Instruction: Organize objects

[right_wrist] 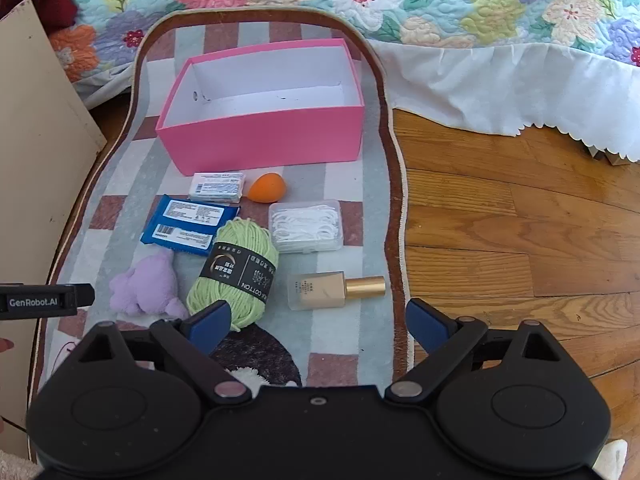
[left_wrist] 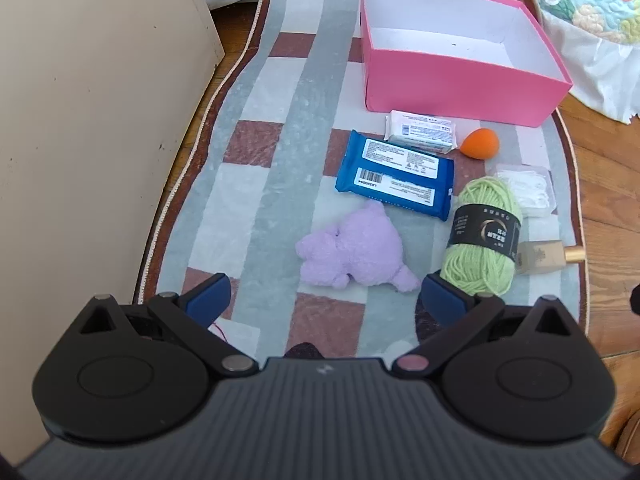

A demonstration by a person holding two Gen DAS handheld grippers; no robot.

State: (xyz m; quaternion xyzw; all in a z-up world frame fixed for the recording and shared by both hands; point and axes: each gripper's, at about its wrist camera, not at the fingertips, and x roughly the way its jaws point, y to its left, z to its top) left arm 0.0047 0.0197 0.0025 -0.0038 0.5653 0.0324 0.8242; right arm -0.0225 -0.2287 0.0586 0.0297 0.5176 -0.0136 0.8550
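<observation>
Both claws hang spread wide and empty above the rug [left_wrist: 280, 92]: the left gripper [left_wrist: 324, 300] over the purple plush toy [left_wrist: 354, 252], the right gripper [right_wrist: 318, 320] over the gap between the green yarn ball [right_wrist: 236, 268] and the gold-capped bottle [right_wrist: 336, 290]. The pink box [right_wrist: 264, 140] stands open and empty at the far end of the rug, with every item lying in front of it.

The items lie crowded. The yarn rests against the corner of the blue wipes pack [right_wrist: 190, 226], and the plush sits just beside both, so a finger coming down on one could likely push or catch its neighbour. The orange sponge [right_wrist: 267, 187] is egg-shaped and may roll away if nudged. The bottle lies on its side and could slip from hard pads or spin out of a grasp. The flat white packet [right_wrist: 217, 187] offers little edge to pinch.

The right wrist view shows the clear box of floss picks [right_wrist: 307, 226] and the bottle whole; the left wrist view half hides both behind the yarn. The left view alone shows the full plush toy and the tall beige panel [left_wrist: 80, 140] close beside the rug.
</observation>
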